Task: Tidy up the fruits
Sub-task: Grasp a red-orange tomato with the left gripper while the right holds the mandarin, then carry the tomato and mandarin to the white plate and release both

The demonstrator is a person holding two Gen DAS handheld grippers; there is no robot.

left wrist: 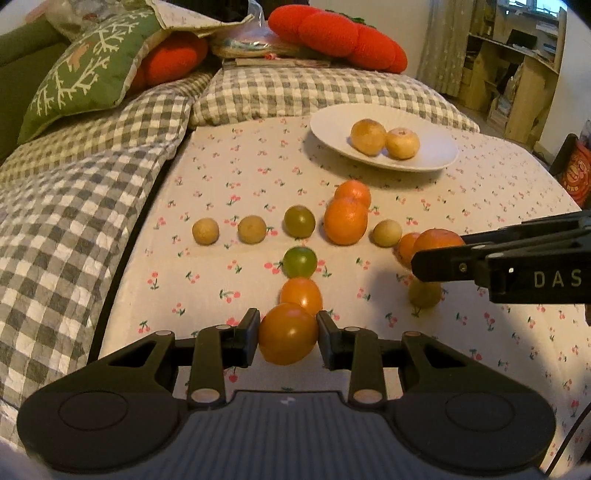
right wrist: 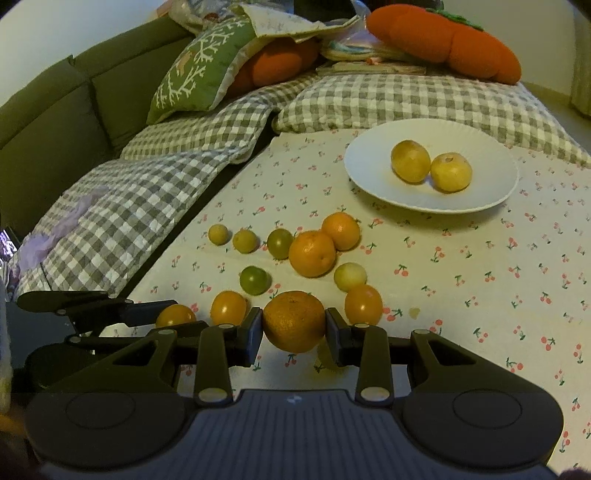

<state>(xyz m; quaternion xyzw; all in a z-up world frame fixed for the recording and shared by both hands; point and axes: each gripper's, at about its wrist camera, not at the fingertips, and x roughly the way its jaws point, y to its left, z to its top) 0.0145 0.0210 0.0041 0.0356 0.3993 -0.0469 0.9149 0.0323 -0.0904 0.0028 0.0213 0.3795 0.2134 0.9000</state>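
In the left wrist view my left gripper (left wrist: 288, 332) is shut on an orange tomato (left wrist: 288, 338), held just above the cherry-print cloth (left wrist: 221, 177). My right gripper (right wrist: 294, 325) is shut on a mandarin (right wrist: 293, 319); it reaches in from the right as the right gripper (left wrist: 439, 249). Loose fruit lies ahead: small tan fruits (left wrist: 205, 231), two green tomatoes (left wrist: 299, 220), two oranges (left wrist: 345, 220) and an orange tomato (left wrist: 301, 295). A white plate (left wrist: 436, 151) at the back right holds two yellowish fruits (left wrist: 368, 136). The left gripper (right wrist: 177, 314) shows at the left of the right wrist view.
Grey checked cushions (left wrist: 74, 206) border the cloth on the left and at the back. A green patterned pillow (left wrist: 85, 70) and red plush cushions (left wrist: 332, 33) are piled behind. A wooden shelf (left wrist: 524, 74) stands far right. Bare cloth (right wrist: 480, 277) lies right of the fruit.
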